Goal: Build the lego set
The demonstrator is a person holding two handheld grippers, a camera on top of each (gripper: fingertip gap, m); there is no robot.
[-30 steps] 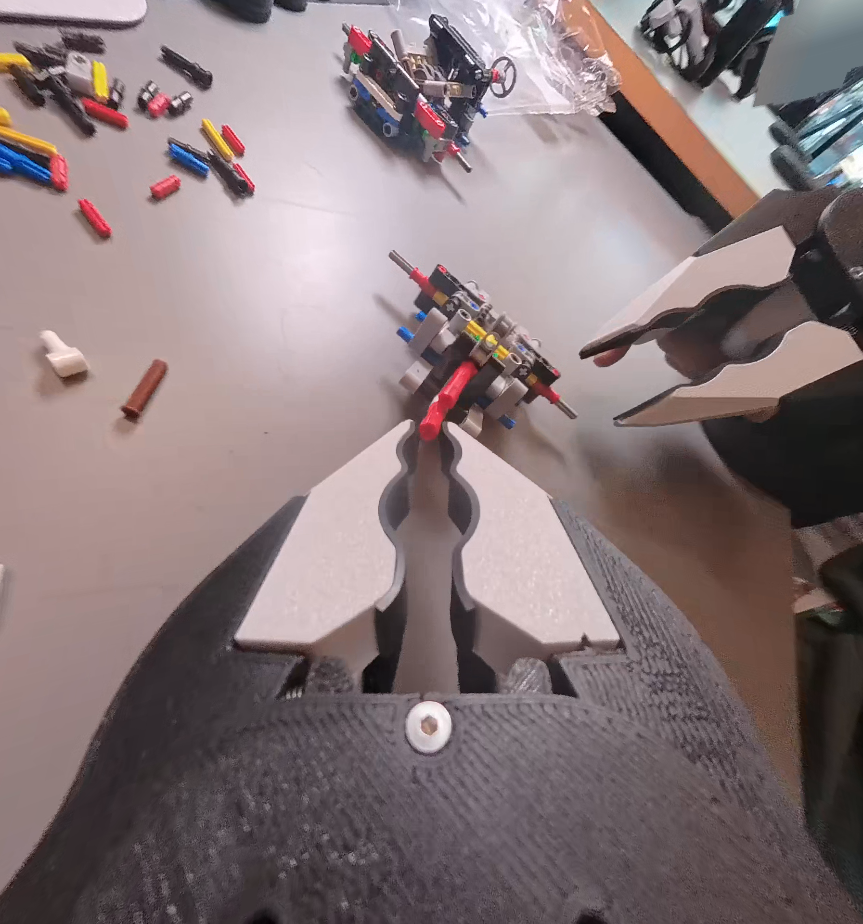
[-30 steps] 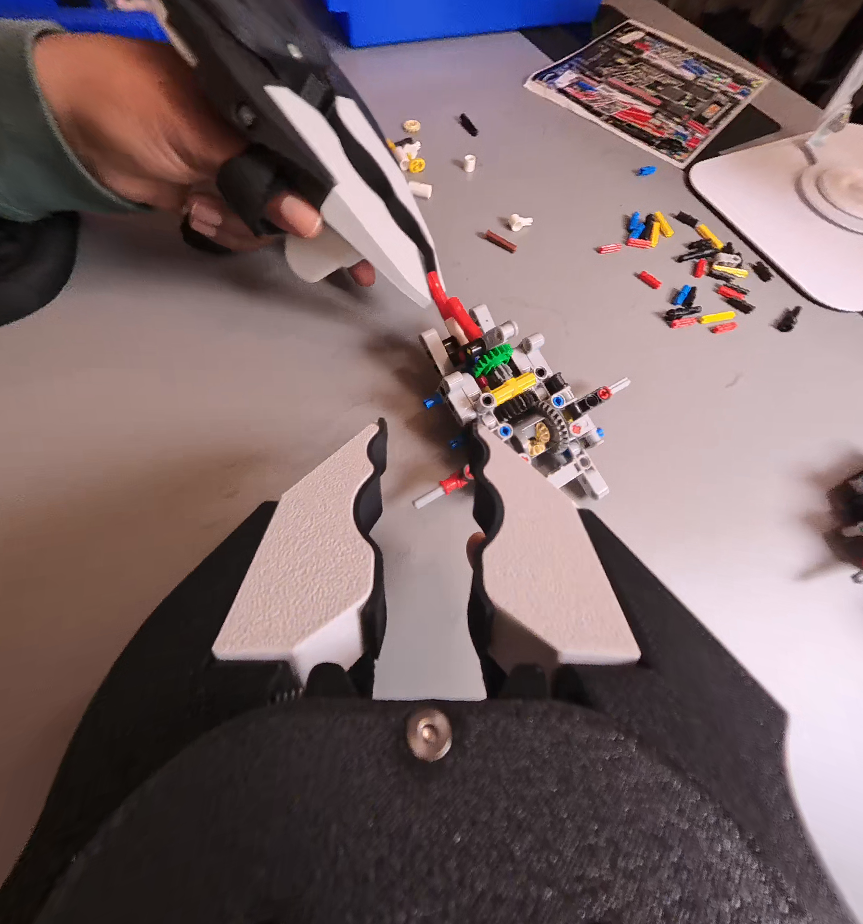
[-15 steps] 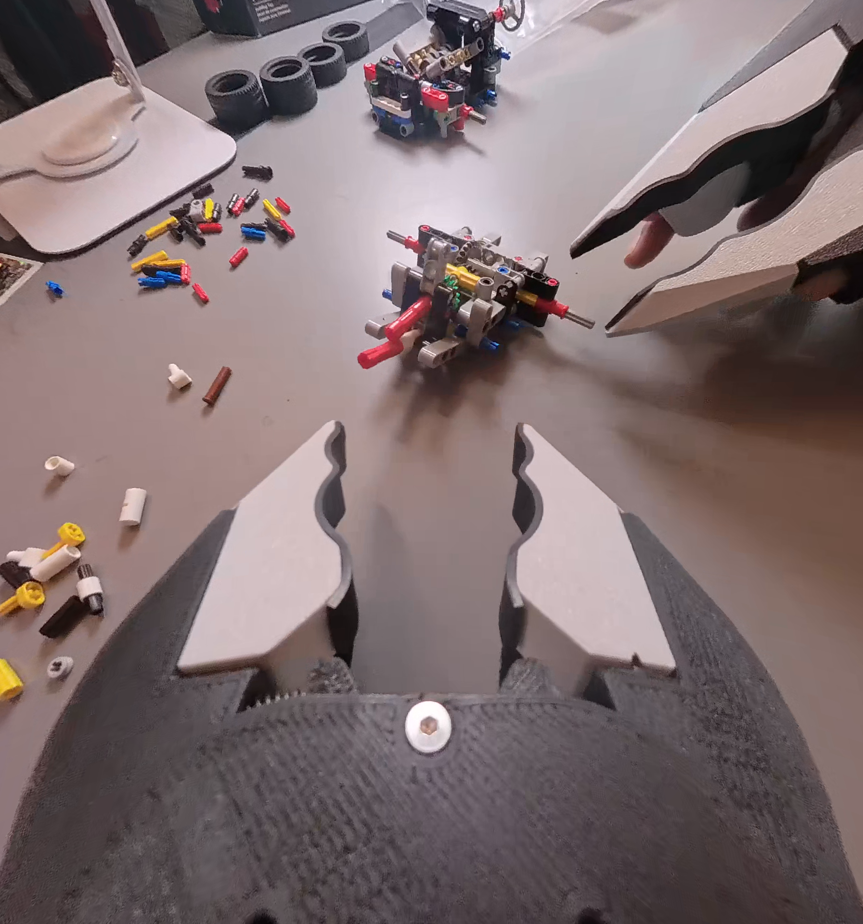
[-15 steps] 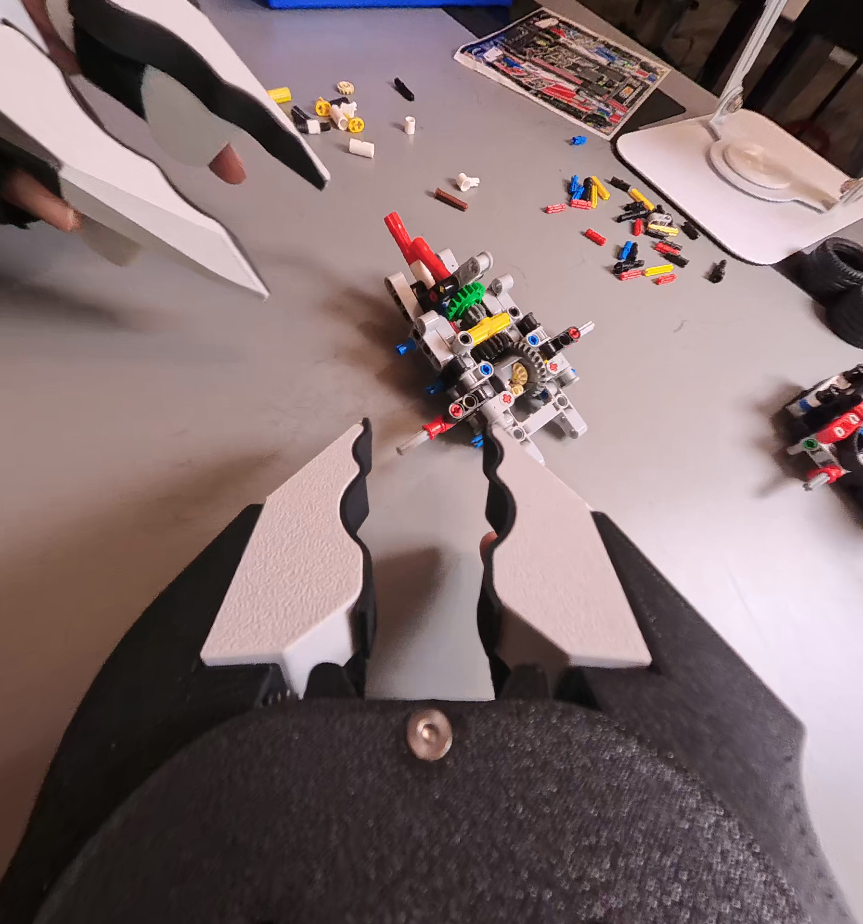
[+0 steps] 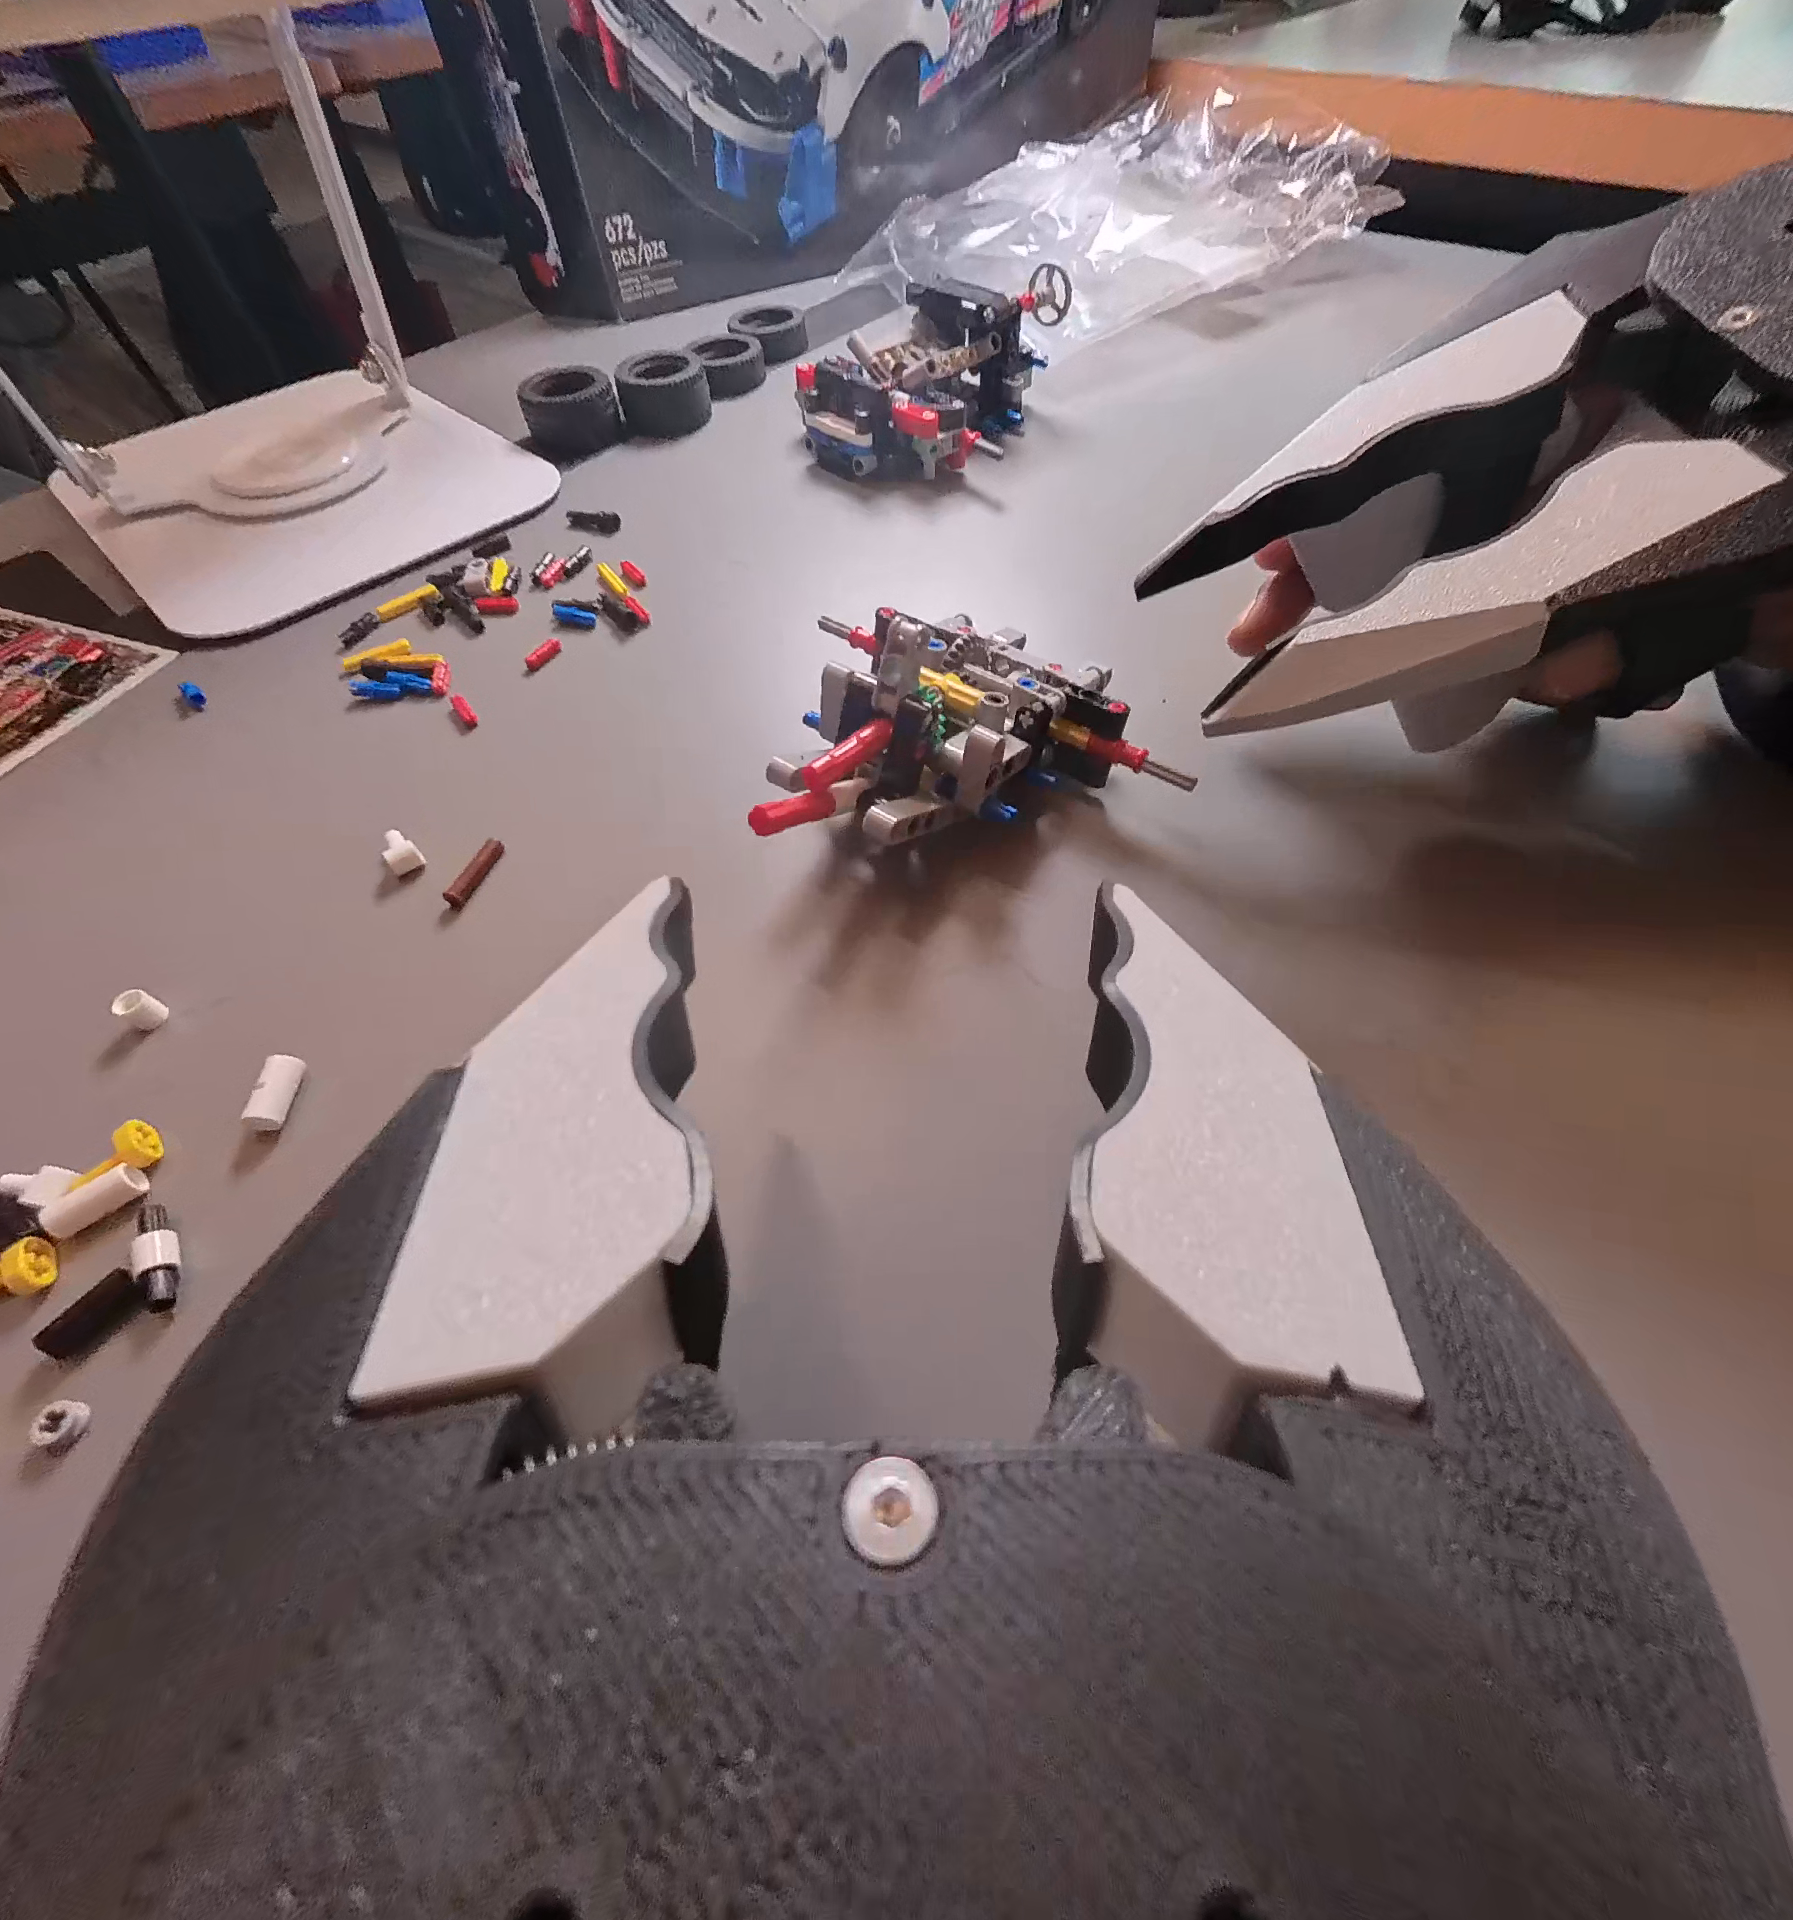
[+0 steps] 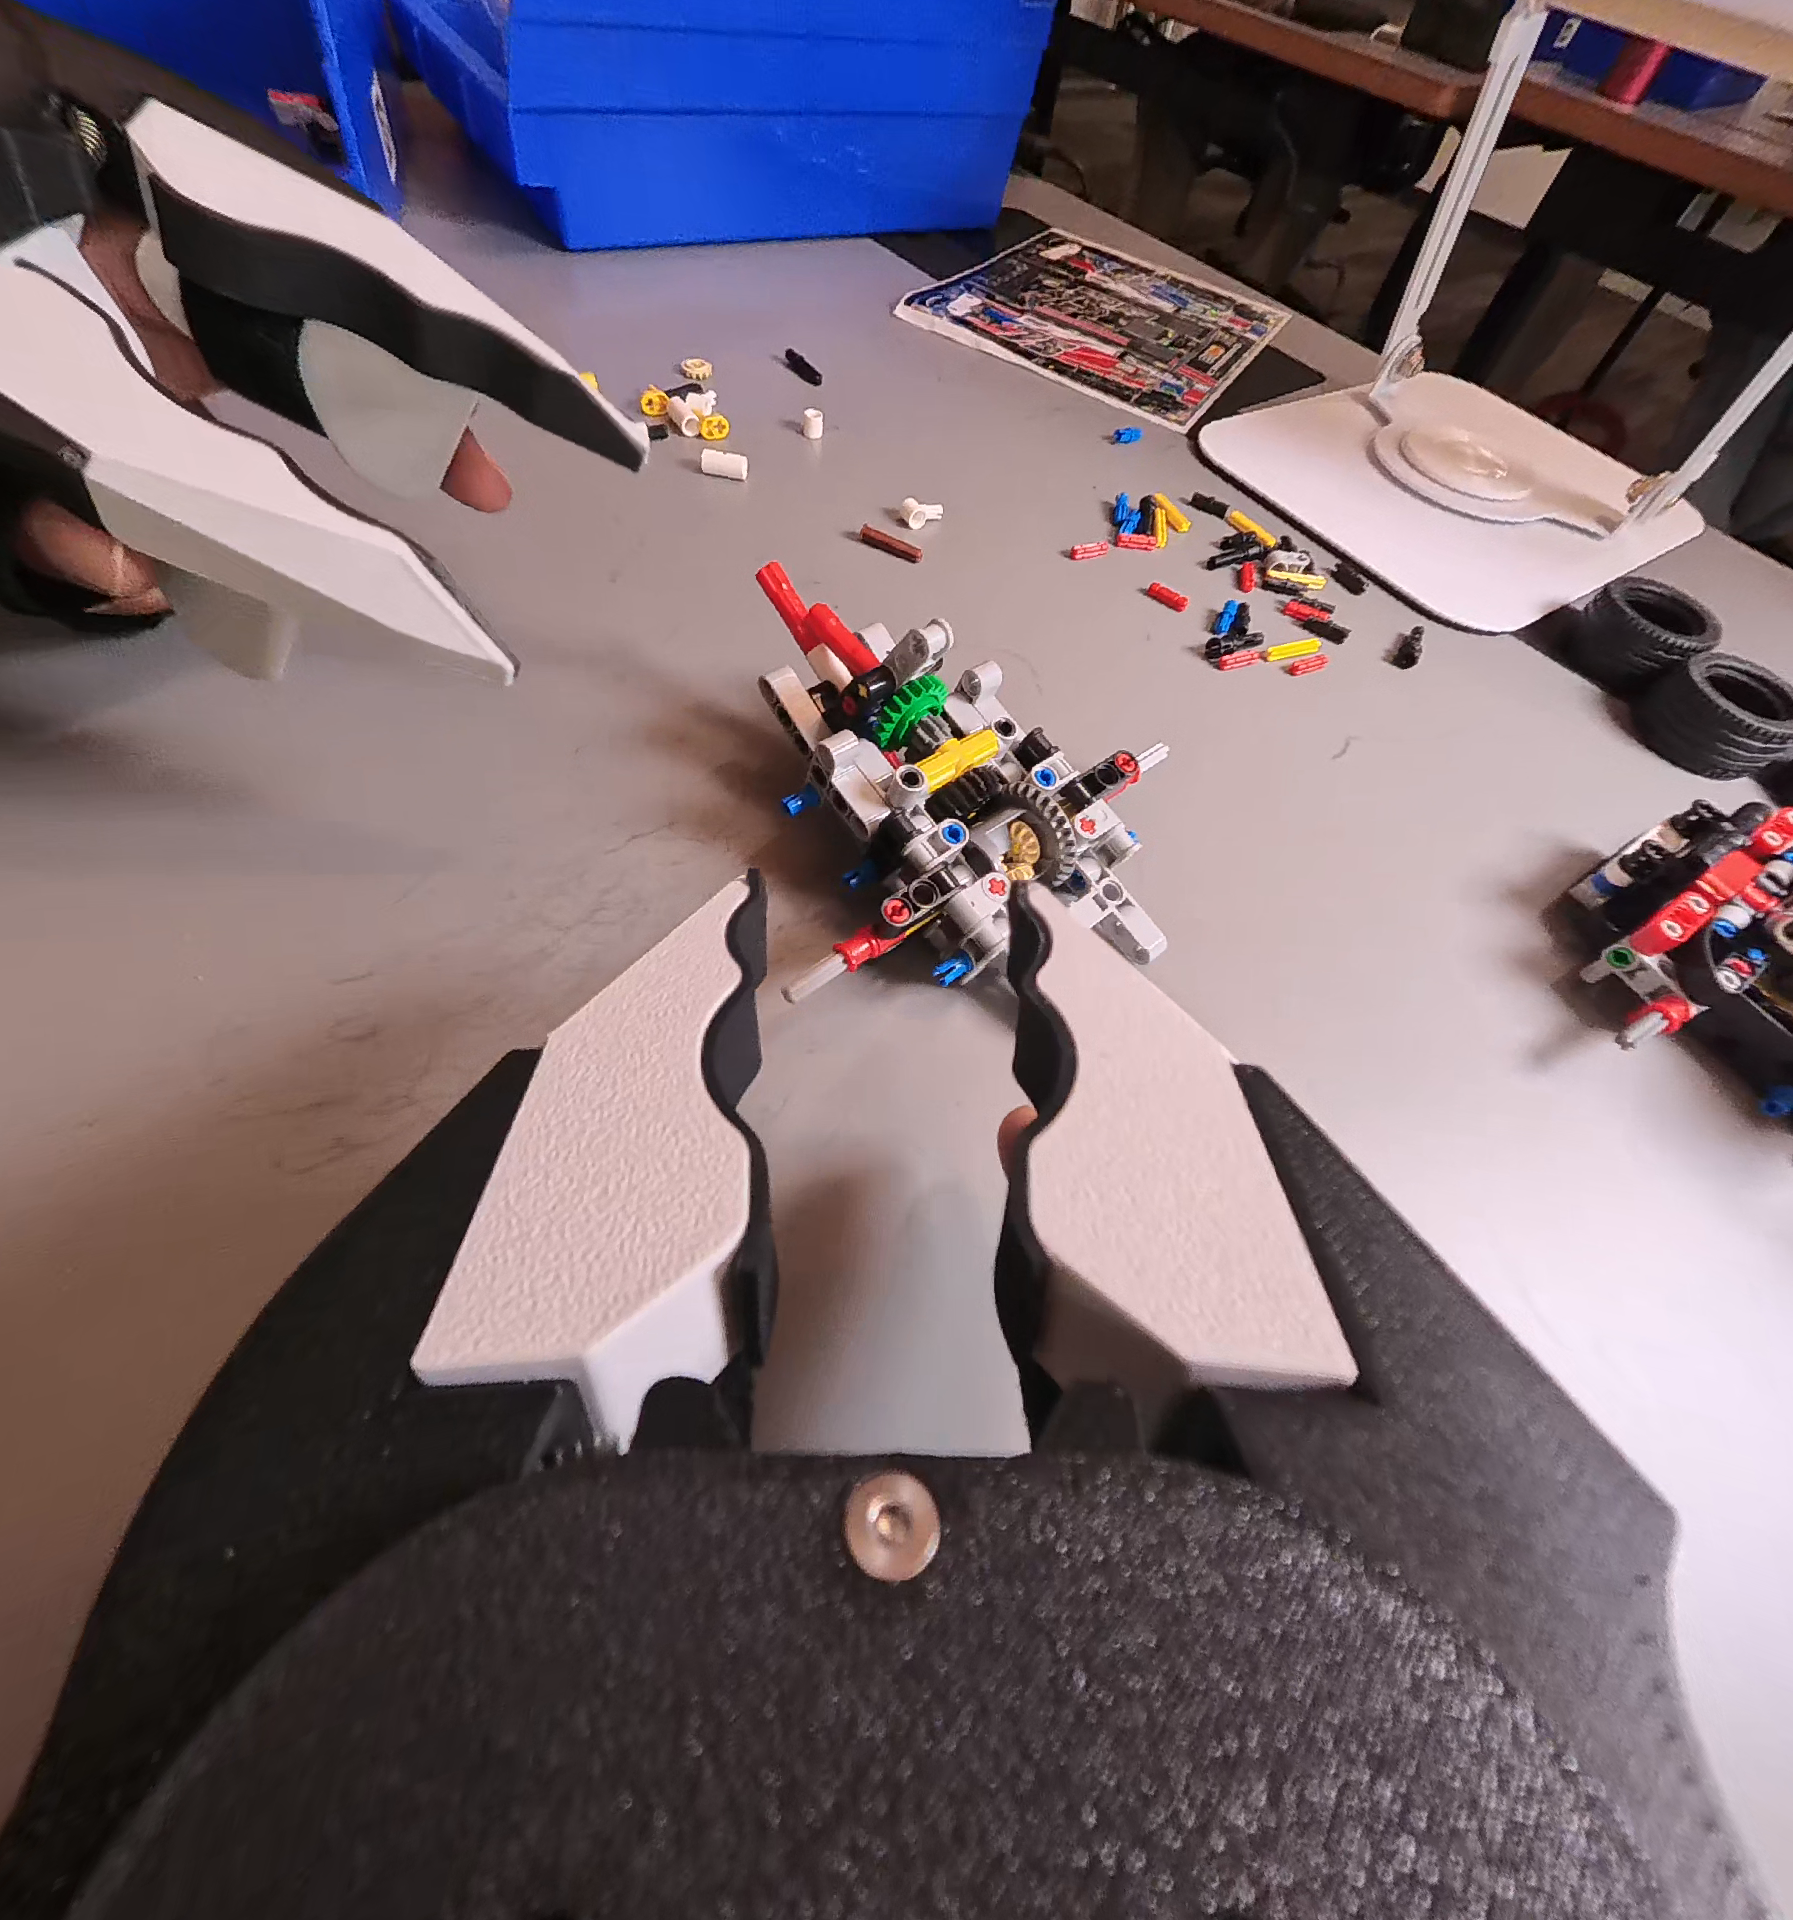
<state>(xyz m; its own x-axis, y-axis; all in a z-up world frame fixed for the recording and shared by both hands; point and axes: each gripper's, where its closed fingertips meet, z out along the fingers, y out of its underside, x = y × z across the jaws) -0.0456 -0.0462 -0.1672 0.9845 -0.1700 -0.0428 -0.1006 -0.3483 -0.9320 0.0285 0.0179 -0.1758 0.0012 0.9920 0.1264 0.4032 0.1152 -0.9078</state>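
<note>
A small grey brick assembly with gears lies on the grey table; two red axle pieces stick out of its near end. My left gripper is open and empty, drawn back a short way from those red pieces. In the right wrist view it hangs at the upper left, above the table. My right gripper is open and empty, its tips just short of the assembly by a grey axle end. The left wrist view shows it raised to the right of the assembly, not touching it.
A second, darker assembly and black tyres lie at the back. Loose coloured pins, a brown pin and white and yellow pieces lie left. A white stand base, set box, plastic bag, booklet and blue bins ring the table.
My left gripper was shut on a red axle piece of the assembly; it let go, opened wide and drew back. The red piece stays on the assembly. My right gripper has hardly moved.
</note>
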